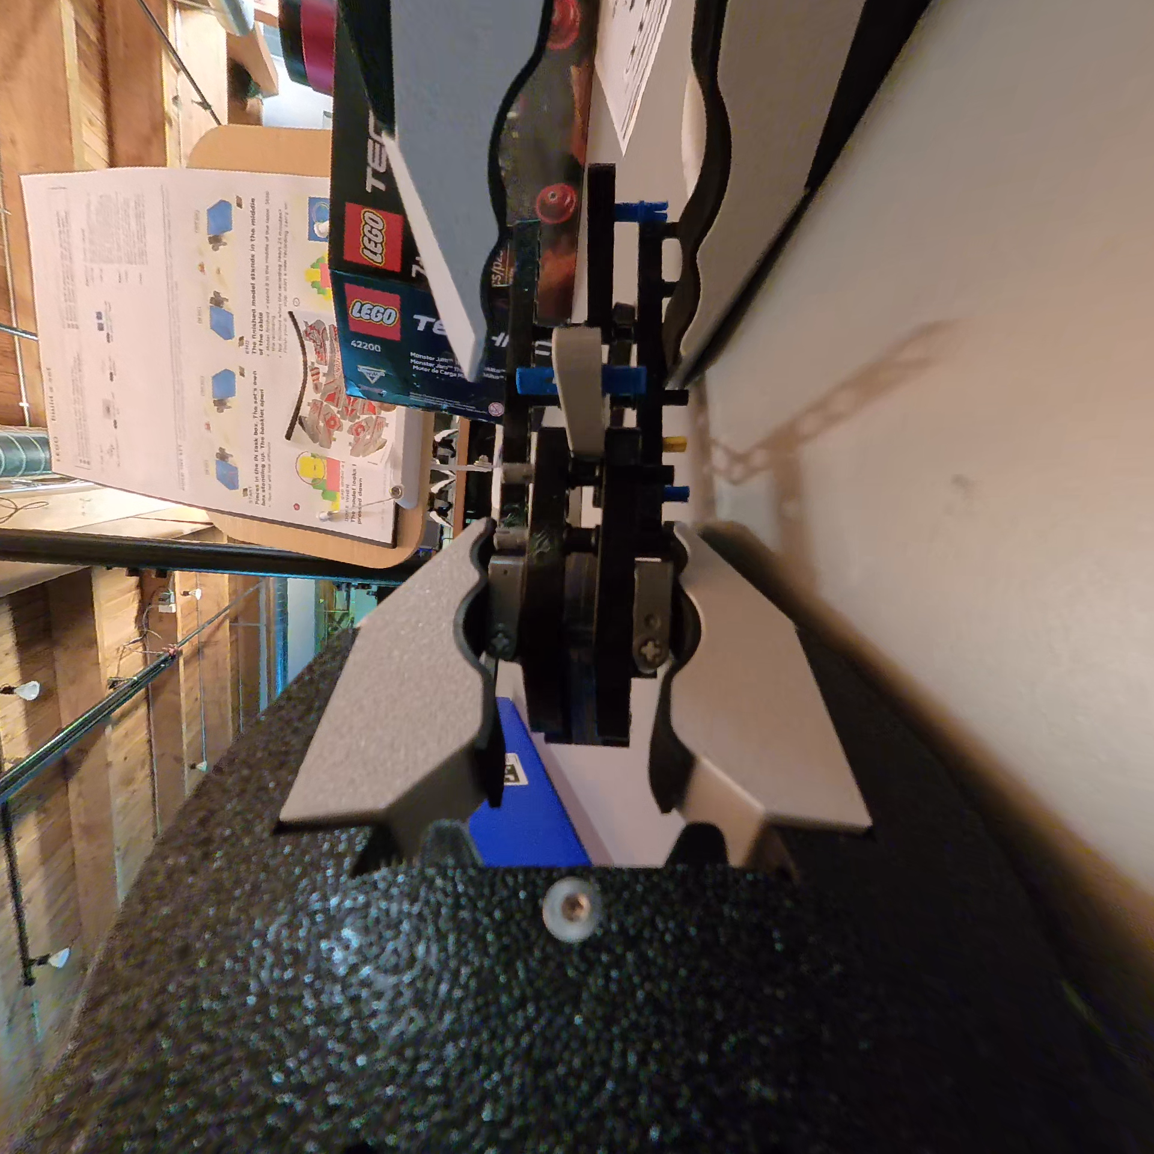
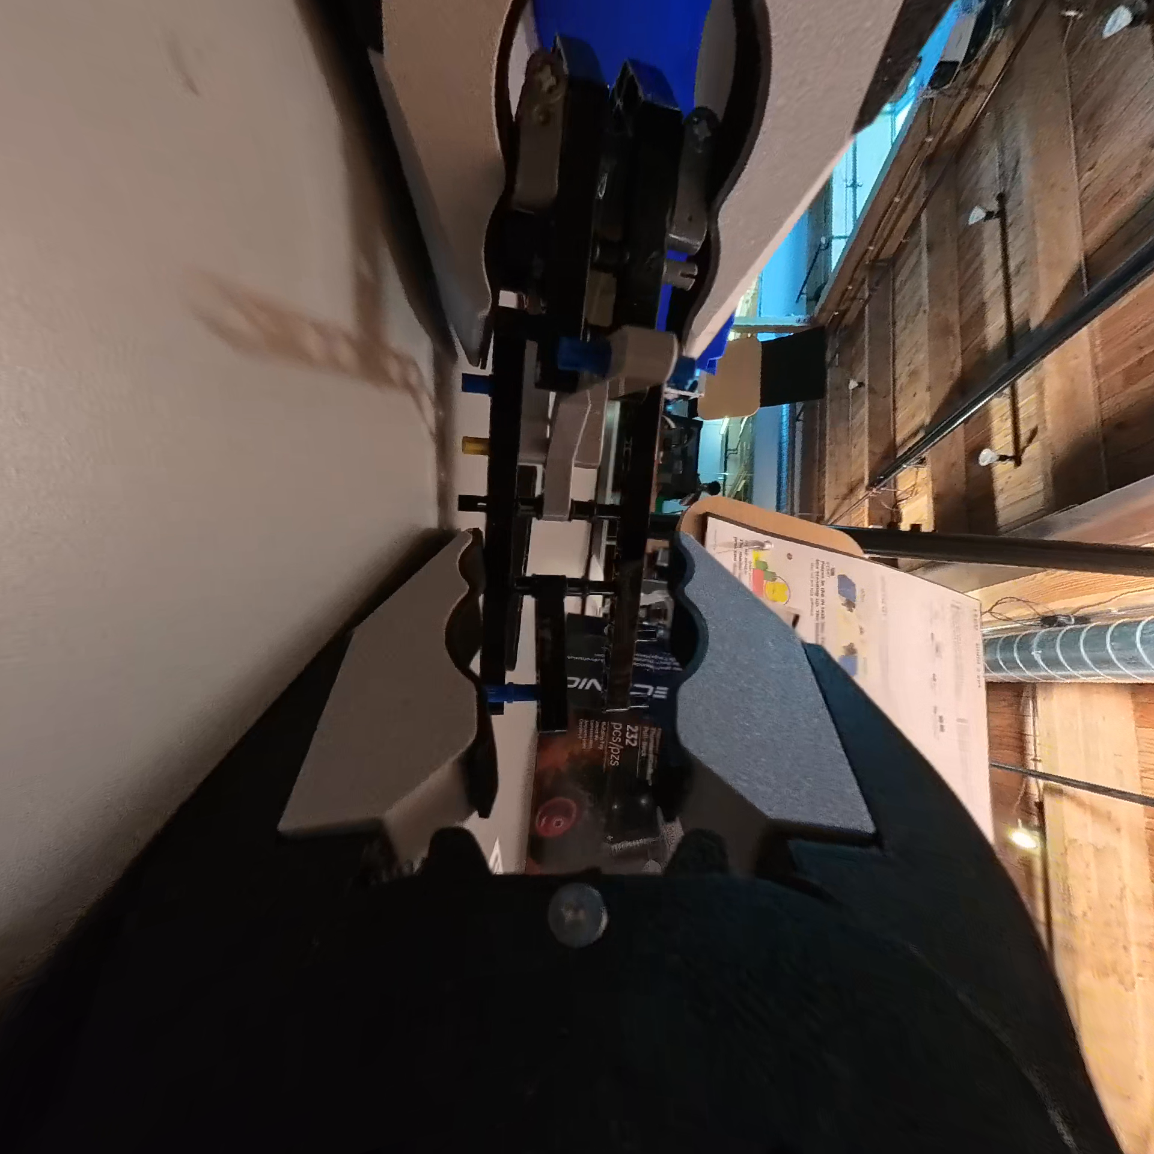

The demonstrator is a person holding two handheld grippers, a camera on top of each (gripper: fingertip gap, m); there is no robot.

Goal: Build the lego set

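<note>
A black Technic frame (image 1: pixel 624 487) with blue pins (image 1: pixel 624 378), a yellow pin (image 1: pixel 674 444) and a light grey curved piece (image 1: pixel 581 387) hangs between both grippers, just off the white table (image 1: pixel 937 437). My left gripper (image 1: pixel 581 562) is shut on one end of it. My right gripper (image 1: pixel 581 368) faces it and is shut on the other end. In the right wrist view the right gripper (image 2: pixel 574 562) clamps the frame (image 2: pixel 499 468) across its two side beams, and the left gripper (image 2: pixel 590 353) holds the far end.
The Lego box (image 1: pixel 374 250) stands just behind the frame and also shows in the right wrist view (image 2: pixel 593 749). A printed instruction sheet (image 1: pixel 187 343) is clipped to a board behind it. A blue bin (image 1: pixel 531 805) lies under my left gripper. My hands' fingertips stand some 5 cm from each other.
</note>
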